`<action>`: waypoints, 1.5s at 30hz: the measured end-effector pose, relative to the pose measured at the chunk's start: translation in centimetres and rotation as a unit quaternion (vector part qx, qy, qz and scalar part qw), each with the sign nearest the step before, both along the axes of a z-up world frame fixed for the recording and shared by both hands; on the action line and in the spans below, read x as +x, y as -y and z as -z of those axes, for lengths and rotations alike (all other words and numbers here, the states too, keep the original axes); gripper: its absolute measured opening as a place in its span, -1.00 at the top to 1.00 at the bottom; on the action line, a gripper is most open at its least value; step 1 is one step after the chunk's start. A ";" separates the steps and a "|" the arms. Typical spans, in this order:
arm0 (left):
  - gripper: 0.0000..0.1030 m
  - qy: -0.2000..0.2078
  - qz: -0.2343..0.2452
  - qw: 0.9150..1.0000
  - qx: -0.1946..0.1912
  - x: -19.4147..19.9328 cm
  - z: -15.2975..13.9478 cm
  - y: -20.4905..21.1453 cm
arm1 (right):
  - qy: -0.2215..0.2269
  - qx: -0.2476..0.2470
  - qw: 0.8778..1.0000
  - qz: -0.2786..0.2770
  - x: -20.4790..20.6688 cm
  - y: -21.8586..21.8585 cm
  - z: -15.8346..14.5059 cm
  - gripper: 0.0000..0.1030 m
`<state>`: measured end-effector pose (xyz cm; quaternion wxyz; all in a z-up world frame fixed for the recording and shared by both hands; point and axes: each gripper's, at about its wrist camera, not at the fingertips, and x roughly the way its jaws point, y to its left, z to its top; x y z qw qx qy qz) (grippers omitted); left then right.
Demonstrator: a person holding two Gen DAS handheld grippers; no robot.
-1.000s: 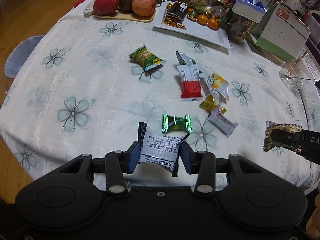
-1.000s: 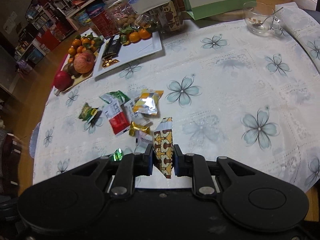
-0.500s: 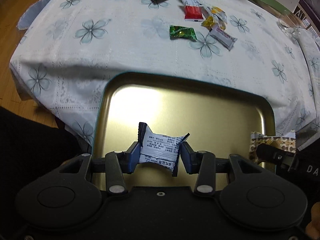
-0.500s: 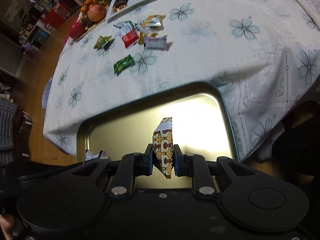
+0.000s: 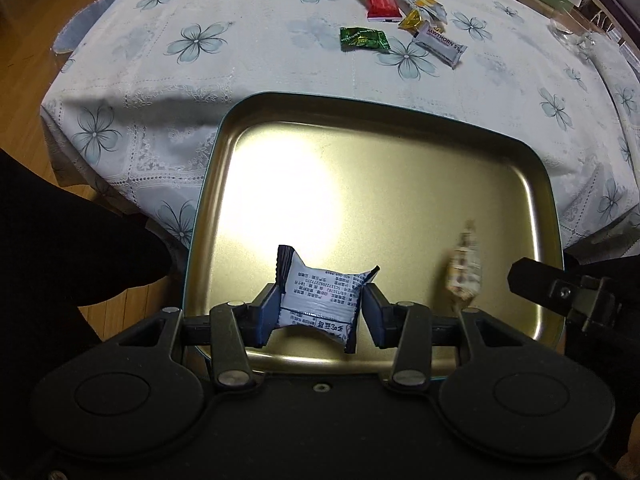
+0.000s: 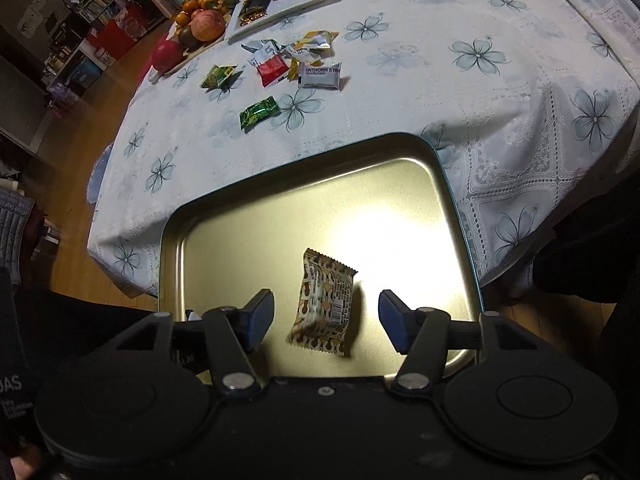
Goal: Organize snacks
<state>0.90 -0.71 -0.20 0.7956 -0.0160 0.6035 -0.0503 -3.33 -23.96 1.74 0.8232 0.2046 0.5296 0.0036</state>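
A gold metal tray (image 5: 360,128) (image 6: 224,248) sits below the near table edge. My left gripper (image 5: 320,312) is shut on a white snack packet with black print (image 5: 320,300), held over the tray. My right gripper (image 6: 326,316) is open; a brown-patterned snack packet (image 6: 324,308) is between its fingers, blurred, loose over the tray. That packet also shows in the left wrist view (image 5: 464,276). Several loose snacks lie on the floral tablecloth: a green candy (image 5: 362,38) (image 6: 259,112), a Hawthorn strip bar (image 5: 440,42) (image 6: 322,76) and a red packet (image 5: 382,8).
A fruit board with apples and oranges (image 6: 200,28) and a white plate (image 6: 288,4) stand at the far side. A glass (image 5: 576,36) is at the far right. Wooden floor (image 5: 32,8) lies left of the table.
My right gripper has opened and let go of the brown-patterned packet, which drops toward the tray. Both grippers have moved a little closer over the tray. The left still holds its packet.
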 end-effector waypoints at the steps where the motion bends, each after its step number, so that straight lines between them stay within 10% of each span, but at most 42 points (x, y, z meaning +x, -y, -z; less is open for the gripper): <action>1: -0.02 0.002 0.001 1.000 0.003 0.0 -0.1 0.0 | 0.004 -0.002 1.000 -0.002 0.0 0.0 -0.2 -0.26; 45: -0.03 0.041 0.005 0.999 0.023 -0.5 -0.8 0.4 | -0.038 0.007 0.999 -0.010 0.8 -0.5 1.8 -0.48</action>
